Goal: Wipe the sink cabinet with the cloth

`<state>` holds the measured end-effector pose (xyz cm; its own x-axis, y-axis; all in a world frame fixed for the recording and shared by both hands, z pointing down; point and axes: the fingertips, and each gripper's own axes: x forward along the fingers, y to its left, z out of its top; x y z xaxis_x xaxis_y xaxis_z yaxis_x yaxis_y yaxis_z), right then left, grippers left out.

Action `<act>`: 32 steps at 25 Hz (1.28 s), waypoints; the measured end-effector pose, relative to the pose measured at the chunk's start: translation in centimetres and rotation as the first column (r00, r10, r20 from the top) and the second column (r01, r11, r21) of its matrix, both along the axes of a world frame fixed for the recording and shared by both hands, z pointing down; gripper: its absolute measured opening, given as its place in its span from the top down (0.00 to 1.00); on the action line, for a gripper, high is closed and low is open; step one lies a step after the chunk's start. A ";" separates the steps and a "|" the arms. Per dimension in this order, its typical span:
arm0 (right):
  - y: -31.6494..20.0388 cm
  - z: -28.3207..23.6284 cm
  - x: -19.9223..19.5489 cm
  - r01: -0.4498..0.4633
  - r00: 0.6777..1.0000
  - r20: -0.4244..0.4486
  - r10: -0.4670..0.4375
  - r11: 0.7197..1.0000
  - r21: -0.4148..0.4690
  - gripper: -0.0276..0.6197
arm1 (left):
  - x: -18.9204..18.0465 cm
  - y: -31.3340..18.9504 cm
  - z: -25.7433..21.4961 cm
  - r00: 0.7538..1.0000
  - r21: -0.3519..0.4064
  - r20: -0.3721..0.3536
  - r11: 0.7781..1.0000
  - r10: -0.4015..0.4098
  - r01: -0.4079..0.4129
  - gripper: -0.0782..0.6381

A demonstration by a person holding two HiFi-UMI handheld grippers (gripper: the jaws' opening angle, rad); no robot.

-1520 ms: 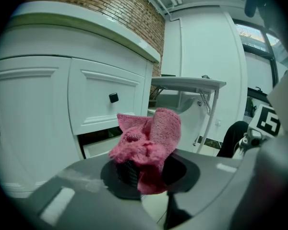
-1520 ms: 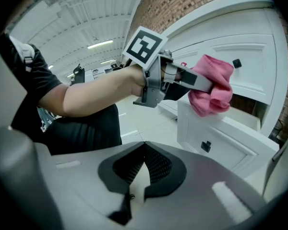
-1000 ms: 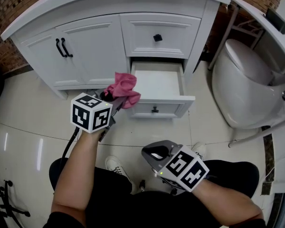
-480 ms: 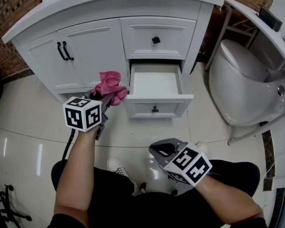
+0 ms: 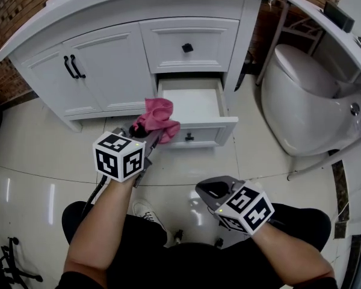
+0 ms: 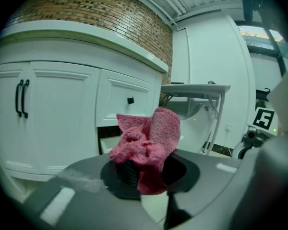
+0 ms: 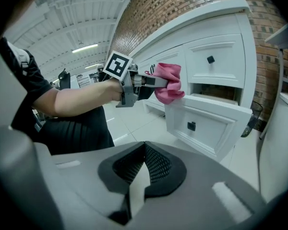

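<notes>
Pinching a bunched pink cloth (image 5: 158, 118) between its jaws, the left gripper (image 5: 145, 134) holds it at the left end of the open lower drawer's (image 5: 206, 132) front edge, on the white sink cabinet (image 5: 108, 71). The right gripper (image 5: 208, 191) hangs nearer, over the person's lap, jaws pressed together on nothing. A toilet (image 5: 304, 95) stands to the right.

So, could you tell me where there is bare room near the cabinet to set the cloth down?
The open drawer shows a bare white bottom inside its walls. The floor tiles below the cabinet doors, left of the left gripper, are bare too. It is crowded at right: metal legs stand between the cabinet and the toilet.
</notes>
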<state>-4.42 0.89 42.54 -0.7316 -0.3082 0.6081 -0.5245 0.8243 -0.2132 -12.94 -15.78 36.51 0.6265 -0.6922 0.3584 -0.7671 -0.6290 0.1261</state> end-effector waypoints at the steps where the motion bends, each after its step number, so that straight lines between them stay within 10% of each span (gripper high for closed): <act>1: 0.1 0.2 0.4 -0.005 1.000 0.003 0.005 1.000 -0.008 0.95 | 1.8 0.4 0.5 1.000 0.003 -0.004 1.000 0.028 -0.028 0.76; 15: 0.5 -0.7 1.9 -0.030 0.999 0.014 0.030 1.000 0.001 0.95 | 19.6 1.2 6.5 0.963 0.023 -0.023 0.963 0.268 -0.267 0.76; 32: 0.9 -2.4 0.9 -0.011 0.999 0.039 0.010 1.000 0.024 0.95 | 14.0 -0.5 7.8 0.988 0.077 0.044 0.985 0.148 -0.151 0.76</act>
